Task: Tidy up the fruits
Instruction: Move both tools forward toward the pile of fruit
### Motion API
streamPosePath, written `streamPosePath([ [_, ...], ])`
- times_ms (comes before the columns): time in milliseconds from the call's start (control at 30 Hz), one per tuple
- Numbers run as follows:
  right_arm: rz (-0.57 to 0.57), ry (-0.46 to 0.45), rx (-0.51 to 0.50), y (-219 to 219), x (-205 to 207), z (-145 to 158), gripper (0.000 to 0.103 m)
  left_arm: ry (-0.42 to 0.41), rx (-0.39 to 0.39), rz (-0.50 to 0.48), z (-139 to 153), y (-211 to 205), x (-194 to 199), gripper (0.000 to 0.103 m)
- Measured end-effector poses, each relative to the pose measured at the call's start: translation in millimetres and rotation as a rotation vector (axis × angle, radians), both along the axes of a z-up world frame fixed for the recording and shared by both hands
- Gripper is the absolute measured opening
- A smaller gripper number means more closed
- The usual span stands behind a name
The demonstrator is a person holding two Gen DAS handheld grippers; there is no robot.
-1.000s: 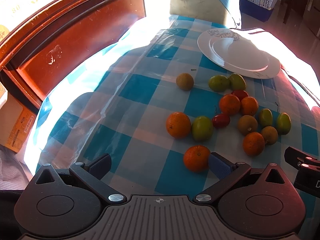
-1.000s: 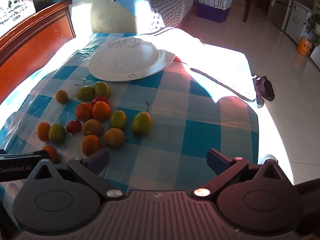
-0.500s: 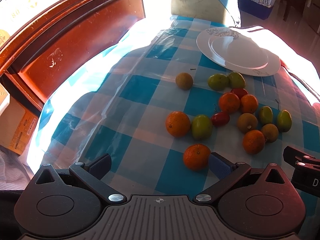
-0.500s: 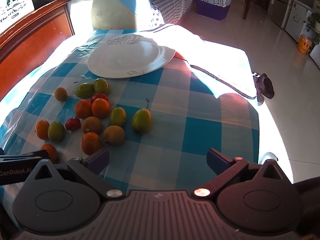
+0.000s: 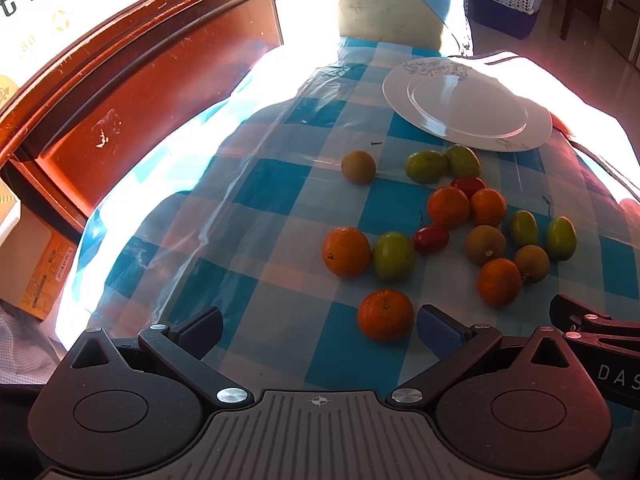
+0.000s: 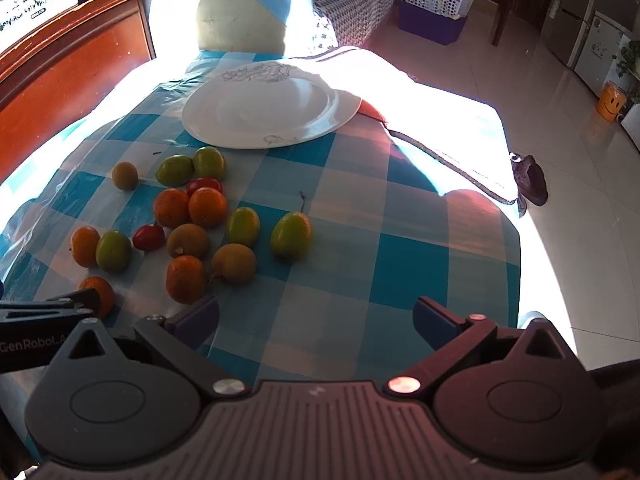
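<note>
Several small fruits lie loose on a blue-and-white checked tablecloth (image 5: 280, 184): oranges, green fruits, brownish ones and two red tomatoes. The nearest orange (image 5: 385, 315) sits just inside the right finger of my left gripper (image 5: 320, 328), which is open with nothing held. A white plate (image 5: 468, 108) stands empty at the far side. My right gripper (image 6: 316, 316) is open above bare cloth, with an orange (image 6: 186, 279) just beyond its left finger and a green fruit (image 6: 291, 235) farther ahead. The plate (image 6: 272, 110) shows again in the right wrist view.
A dark red wooden headboard (image 5: 132, 80) runs along the left. A pale chair back (image 6: 236, 20) stands behind the plate. The table's right edge drops to a tiled floor (image 6: 560, 128) with a slipper (image 6: 530, 178) and a basket on a crate (image 6: 434, 4).
Both grippers have drawn back and risen a little; the fruits and plate sit slightly farther up the views. No fruit has moved on the cloth.
</note>
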State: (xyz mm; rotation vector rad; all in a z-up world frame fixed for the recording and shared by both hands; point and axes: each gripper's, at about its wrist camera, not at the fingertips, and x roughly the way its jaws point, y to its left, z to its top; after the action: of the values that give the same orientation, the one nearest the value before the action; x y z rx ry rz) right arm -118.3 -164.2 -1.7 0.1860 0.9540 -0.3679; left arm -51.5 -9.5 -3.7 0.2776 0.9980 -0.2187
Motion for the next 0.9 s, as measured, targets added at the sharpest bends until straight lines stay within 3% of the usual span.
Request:
streamPosePath([
  [900, 0.008, -0.005, -0.017, 1.9, -0.3, 2.3, 0.102, -0.03, 0.015, 0.002, 3.1, -3.4, -2.9, 0.102],
])
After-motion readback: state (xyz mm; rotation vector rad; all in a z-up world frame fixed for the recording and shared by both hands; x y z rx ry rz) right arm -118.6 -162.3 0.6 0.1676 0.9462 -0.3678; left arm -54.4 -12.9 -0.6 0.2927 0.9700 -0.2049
